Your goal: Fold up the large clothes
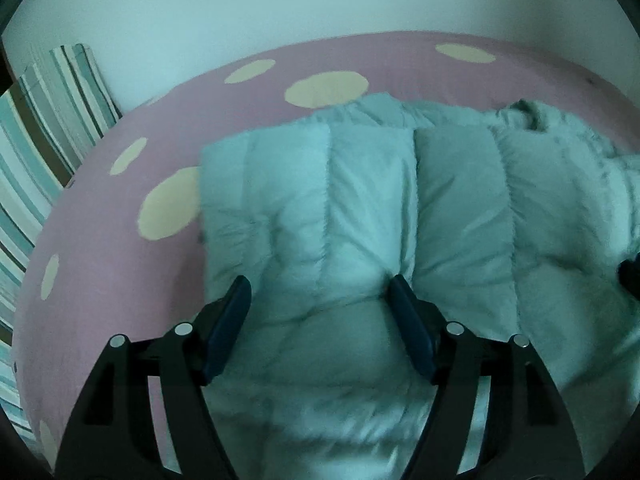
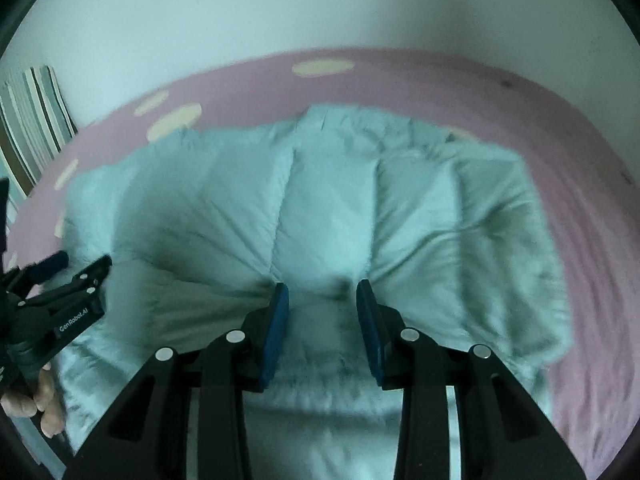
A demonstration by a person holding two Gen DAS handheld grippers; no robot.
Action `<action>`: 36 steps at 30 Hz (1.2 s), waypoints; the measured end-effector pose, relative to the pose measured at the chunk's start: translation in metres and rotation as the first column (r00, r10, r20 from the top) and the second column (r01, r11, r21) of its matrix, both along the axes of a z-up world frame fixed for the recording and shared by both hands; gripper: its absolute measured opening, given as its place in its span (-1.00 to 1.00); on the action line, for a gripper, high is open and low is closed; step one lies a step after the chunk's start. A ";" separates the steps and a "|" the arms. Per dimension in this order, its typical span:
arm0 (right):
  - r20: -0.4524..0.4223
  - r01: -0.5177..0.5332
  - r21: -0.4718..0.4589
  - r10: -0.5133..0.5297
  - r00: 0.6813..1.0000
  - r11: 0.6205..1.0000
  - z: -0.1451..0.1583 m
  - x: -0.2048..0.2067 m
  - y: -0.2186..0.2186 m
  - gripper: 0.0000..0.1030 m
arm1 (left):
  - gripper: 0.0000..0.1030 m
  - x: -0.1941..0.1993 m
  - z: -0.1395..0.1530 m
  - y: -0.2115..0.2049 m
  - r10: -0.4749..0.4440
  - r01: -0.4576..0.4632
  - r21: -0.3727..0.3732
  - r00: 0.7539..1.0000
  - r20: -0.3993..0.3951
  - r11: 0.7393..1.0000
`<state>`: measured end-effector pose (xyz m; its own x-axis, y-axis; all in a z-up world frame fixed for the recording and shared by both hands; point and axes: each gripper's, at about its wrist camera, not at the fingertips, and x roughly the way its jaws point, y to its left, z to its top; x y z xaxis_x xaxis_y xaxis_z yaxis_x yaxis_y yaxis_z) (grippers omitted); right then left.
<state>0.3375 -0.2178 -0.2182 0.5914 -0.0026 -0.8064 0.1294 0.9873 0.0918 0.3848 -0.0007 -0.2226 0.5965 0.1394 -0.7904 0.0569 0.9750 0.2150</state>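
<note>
Both hand-held grippers, left point(image 1: 318, 286) and right point(image 2: 322, 292), hover spread over the puffy jacket point(image 1: 360, 200)

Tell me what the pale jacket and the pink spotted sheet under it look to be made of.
Jacket: likely thin synthetic shell over puffy fill, faint sheen; stitched channels bulge and crease finely. Sheet: probably matte woven cotton, flat, no shine, cream dots seemingly printed.

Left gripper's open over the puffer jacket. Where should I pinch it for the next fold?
Take the puffer jacket at its straight left edge, coming in from the bedsheet side. That edge lies flat and exposed; the puffy panels under the left gripper look too thick to pinch.
</note>
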 end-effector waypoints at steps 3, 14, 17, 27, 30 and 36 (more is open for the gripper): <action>0.058 0.010 -0.026 -0.009 0.998 1.000 0.025 -0.035 -0.011 0.06 | 0.43 -0.027 0.020 0.023 0.015 -0.013 -0.043 0.999 0.038 0.999; -0.015 0.117 -0.014 -0.118 0.993 0.993 0.019 -0.194 -0.068 0.07 | 0.62 -0.173 0.023 0.139 0.074 -0.084 -0.215 0.996 -0.058 0.973; -0.043 0.135 0.006 -0.135 0.990 0.991 0.009 -0.227 -0.075 0.07 | 0.63 -0.212 0.016 0.159 0.071 -0.097 -0.270 0.992 -0.106 0.958; -0.065 0.155 0.078 -0.150 0.987 0.985 -0.015 -0.283 -0.076 0.18 | 0.67 -0.286 -0.010 0.165 -0.003 -0.039 -0.322 0.992 -0.130 0.946; -0.058 0.155 0.083 -0.150 0.987 0.984 -0.021 -0.288 -0.074 0.16 | 0.64 -0.289 -0.010 0.158 -0.004 -0.027 -0.273 0.993 -0.115 0.962; -0.044 0.131 0.108 -0.127 0.991 0.985 -0.020 -0.300 -0.066 -0.45 | 0.15 -0.297 -0.007 0.150 -0.032 0.002 -0.262 0.993 -0.111 0.965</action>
<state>0.0378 -0.2842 -0.2387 0.5621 0.0133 -0.8270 0.2607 0.9461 0.1924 0.0883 0.1492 -0.2300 0.5019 -0.0899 -0.8602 0.0831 0.9950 -0.0555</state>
